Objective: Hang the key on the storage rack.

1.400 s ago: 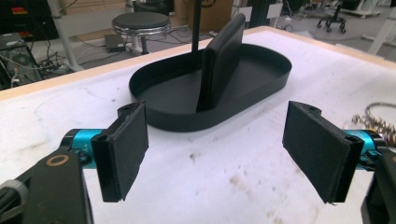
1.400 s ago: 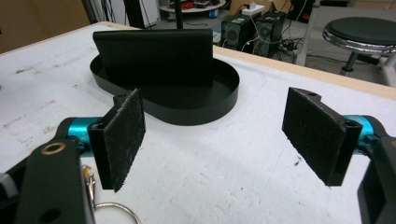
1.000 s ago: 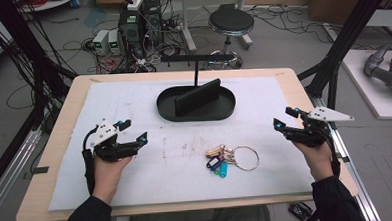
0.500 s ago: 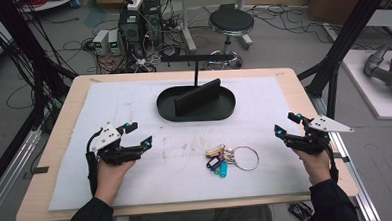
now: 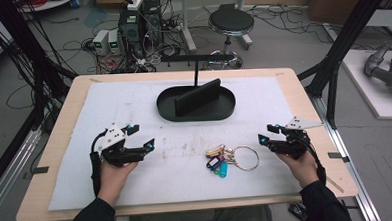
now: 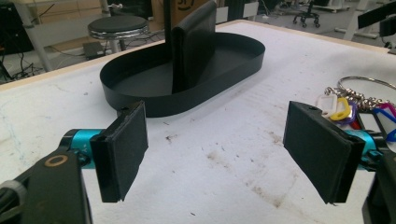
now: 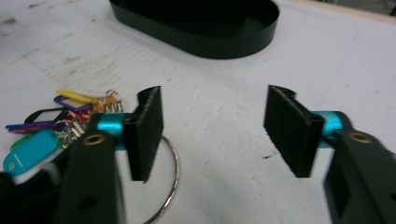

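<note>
A bunch of keys with coloured tags on a large metal ring lies on the white mat, front of centre. My left gripper hovers open to the left of it, jaws wide with nothing between them; the keys sit past its right pad. My right gripper is just right of the ring. It is open and its jaws have just been closing, with only bare mat between them. The ring passes beneath its left pad, the keys to the left.
A black oval tray with an upright black block stands at the mat's middle back; a black T-shaped post rises behind it. The wooden table edge runs along the front. Stool and cables lie beyond the table.
My right gripper has sunk toward the mat and edged left toward the ring, and its jaws stand narrower than half a second ago. The left gripper has barely moved.
</note>
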The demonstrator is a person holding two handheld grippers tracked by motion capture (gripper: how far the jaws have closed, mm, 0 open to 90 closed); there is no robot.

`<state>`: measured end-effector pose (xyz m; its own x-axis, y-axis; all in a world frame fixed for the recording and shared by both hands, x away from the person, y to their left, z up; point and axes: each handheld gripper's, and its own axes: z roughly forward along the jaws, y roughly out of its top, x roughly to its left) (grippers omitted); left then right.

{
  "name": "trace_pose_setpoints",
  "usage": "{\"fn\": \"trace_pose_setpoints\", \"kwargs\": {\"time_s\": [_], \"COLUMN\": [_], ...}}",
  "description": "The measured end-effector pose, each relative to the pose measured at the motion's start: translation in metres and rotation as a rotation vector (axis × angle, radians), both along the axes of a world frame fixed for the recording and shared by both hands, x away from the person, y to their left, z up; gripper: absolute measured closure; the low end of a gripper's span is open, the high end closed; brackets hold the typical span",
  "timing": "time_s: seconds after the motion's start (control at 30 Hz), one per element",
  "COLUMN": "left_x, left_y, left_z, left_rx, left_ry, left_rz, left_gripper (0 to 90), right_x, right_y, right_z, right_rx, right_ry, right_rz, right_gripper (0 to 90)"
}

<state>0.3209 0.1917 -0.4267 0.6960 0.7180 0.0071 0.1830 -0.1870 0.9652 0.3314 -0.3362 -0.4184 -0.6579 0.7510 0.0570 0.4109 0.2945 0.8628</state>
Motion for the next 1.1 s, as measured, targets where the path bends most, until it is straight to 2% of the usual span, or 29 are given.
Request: {"fn": "trace_pose_setpoints", "kwargs": {"time_s": [0.1,0.17,0.23,0.33,0.43,0.6,0.67,0.9,1.1], "left_x": [0.000,0.001,0.001,0.002,0.002,0.001,0.001,-0.001,-0.001], "left_y": [-0.002,-0.002,-0.002,-0.003,-0.003,-0.003,-0.003,-0.002,-0.002], "left_z": [-0.001,-0.002,-0.003,-0.005,-0.005,-0.005,-0.005,-0.006,-0.006], "left_rx": [0.013,0.022,0.025,0.033,0.040,0.047,0.047,0.051,0.054], "left_ry": [0.000,0.002,0.006,0.011,0.014,0.012,0.012,0.014,0.011], "left_rz": [0.000,0.001,0.002,0.005,0.005,0.009,0.007,0.016,0.016], "left_gripper": [22.0,22.0,22.1,22.0,22.0,22.1,22.0,22.0,22.1], "right_x": [0.000,0.002,0.002,0.004,0.006,0.009,0.008,0.005,0.007], "right_y": [0.004,0.008,0.011,0.017,0.023,0.034,0.036,0.040,0.038], "right_z": [-0.007,-0.011,-0.014,-0.020,-0.025,-0.032,-0.032,-0.032,-0.030], "right_rx": [-0.001,-0.023,-0.051,-0.079,-0.125,-0.199,-0.223,-0.255,-0.219], "right_ry": [0.027,0.056,0.062,0.097,0.127,0.154,0.139,0.114,0.144], "right_rz": [0.008,0.023,0.025,0.041,0.060,0.071,0.069,0.075,0.061], "right_gripper": [52.2,56.4,60.6,66.0,68.5,74.0,75.7,86.9,87.1]}}
